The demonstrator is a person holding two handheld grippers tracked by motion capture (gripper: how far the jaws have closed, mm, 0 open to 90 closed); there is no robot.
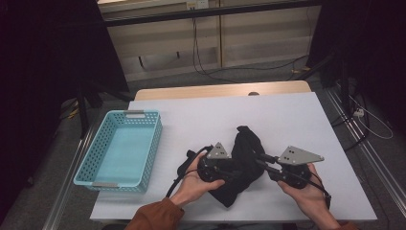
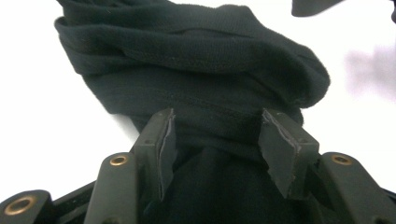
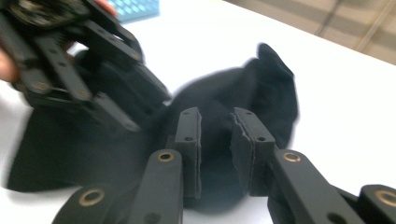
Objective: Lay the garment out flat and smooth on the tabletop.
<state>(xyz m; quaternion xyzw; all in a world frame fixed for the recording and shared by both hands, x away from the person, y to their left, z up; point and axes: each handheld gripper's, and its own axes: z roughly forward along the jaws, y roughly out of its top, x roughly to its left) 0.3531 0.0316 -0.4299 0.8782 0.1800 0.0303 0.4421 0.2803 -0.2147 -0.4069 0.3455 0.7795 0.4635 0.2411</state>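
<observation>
Garment: a black garment (image 1: pixel 242 165) of soft knit cloth lay crumpled on the white surface (image 1: pixel 287 115), near the front edge, between the two hands.
Shape: it was bunched and twisted, with thick rolled folds and a visible seam; one end stood up as a small peak towards the far side.
Handling, as I judge: light and limp, not fragile and not slippery; it would sag and unfold when lifted, so one pinch would carry only a part of it.
Where to take hold: I would take a thick rolled fold or the hem, because a single thin layer could slide out of the pads.
Left tongs (image 2: pixel 219 140): the jaws stood about half apart, with a fold of the cloth between them; the fabric seemed to touch the pads, but I cannot tell whether they pressed it.
Right tongs (image 3: pixel 215 140): the jaws stood a little apart over the cloth, and the gap between the pads looked free, so no grip there.
Basket: a light blue basket (image 1: pixel 91 165) with nothing in it stood on the left part of the surface, apart from the garment.
</observation>
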